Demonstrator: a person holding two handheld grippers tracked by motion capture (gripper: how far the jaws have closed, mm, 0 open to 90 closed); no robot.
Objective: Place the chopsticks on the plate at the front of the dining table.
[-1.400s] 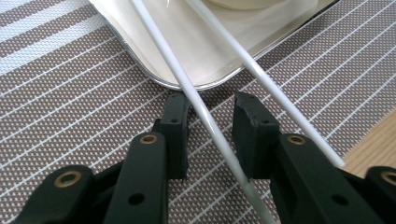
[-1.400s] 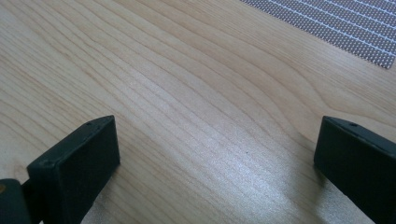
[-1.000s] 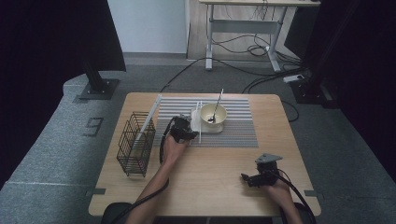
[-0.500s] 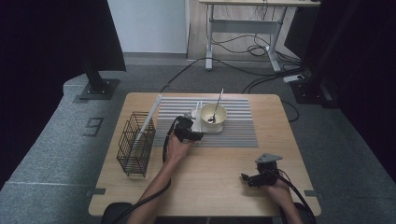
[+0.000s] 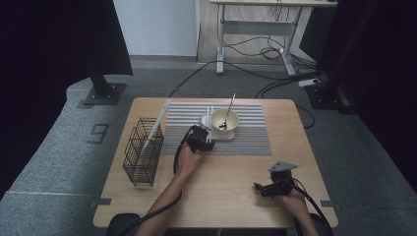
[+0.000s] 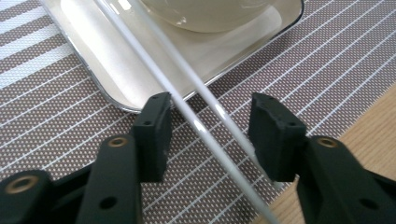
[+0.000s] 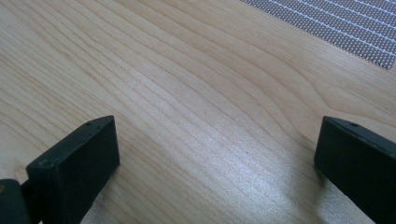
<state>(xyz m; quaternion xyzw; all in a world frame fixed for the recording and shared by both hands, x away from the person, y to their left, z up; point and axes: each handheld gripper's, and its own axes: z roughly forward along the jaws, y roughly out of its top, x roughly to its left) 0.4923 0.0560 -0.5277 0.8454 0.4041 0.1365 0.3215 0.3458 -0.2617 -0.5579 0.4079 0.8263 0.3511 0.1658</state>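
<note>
Two thin white chopsticks (image 6: 203, 132) lie side by side, running off the rim of a pale tray (image 6: 116, 70) onto the striped placemat (image 6: 56, 116). My left gripper (image 6: 210, 105) straddles them; its jaws have just been closing, both sticks lie between the pads, and gaps still show, so it is open. From above, the left gripper (image 5: 205, 139) sits at the tray's (image 5: 205, 118) near left corner. On the tray stands a cream bowl (image 5: 216, 118) with a spoon (image 5: 227, 115) in it. My right gripper (image 5: 259, 187) rests near the front right, open wide (image 7: 219, 135) over bare wood.
A black wire basket (image 5: 142, 157) stands on the table's left side, with a long white stick (image 5: 157, 123) leaning out of it. The placemat (image 5: 246, 137) covers the table's far middle. Cables trail from both grippers toward the near edge.
The left gripper has edged slightly right, closer to the tray. The right gripper has stayed where it was.
</note>
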